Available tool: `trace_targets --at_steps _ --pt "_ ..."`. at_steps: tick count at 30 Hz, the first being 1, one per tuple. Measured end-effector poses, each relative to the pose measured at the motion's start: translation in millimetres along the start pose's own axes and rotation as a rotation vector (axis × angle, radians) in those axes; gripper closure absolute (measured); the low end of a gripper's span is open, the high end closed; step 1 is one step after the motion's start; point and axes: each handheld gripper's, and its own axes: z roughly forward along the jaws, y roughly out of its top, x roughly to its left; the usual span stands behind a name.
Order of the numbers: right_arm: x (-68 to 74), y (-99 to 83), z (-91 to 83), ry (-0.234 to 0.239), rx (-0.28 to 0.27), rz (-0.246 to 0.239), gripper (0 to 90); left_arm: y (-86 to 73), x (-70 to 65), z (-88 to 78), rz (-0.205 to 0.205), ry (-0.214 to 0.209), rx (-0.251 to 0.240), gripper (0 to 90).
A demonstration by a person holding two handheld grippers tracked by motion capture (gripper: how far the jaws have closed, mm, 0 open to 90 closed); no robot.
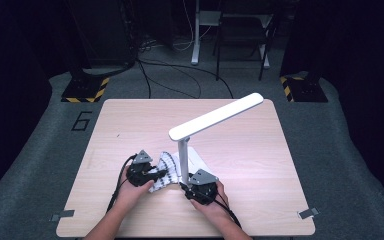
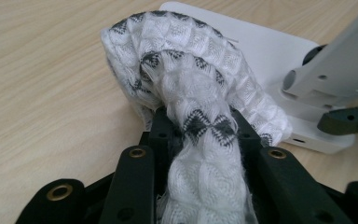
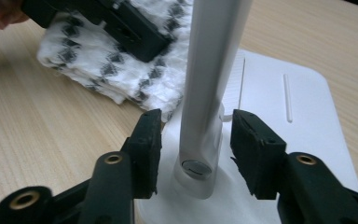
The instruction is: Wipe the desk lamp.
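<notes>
Cloth: soft waffle-knit, white with grey pattern. Lamp: smooth matt white plastic. Desk: pale wood-grain, smooth. Hand-held gripper pads: matt black, rough-edged.

On the one wooden table there is one white desk lamp, one white-and-grey patterned cloth, and two black grippers, a left gripper and a right gripper, each in one hand.

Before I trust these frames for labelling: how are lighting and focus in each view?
High view: table evenly lit, room behind dark. Left gripper view: cloth sharp, lamp at the right edge slightly soft. Right gripper view: lamp post and jaws near and soft, cloth blurred.
</notes>
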Motion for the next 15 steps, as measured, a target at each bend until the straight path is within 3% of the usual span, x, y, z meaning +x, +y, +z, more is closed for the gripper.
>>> trace_targets --at_steps 4,7,15 --pt "-4.7 -0.8 -3.9 -0.005 -0.006 0.001 47.3 -6.3 5.7 -24.3 0.009 0.026 -0.009 68.1" --pt "-7.4 -1.8 -7.1 -0.010 -0.016 0.055 47.0 -14.7 9.6 -43.4 0.004 0.060 -0.026 67.8" --pt "-9.1 -2.6 -11.1 -0.006 -0.030 0.037 47.5 -40.0 29.0 -69.0 -0.088 0.106 -0.061 67.7"
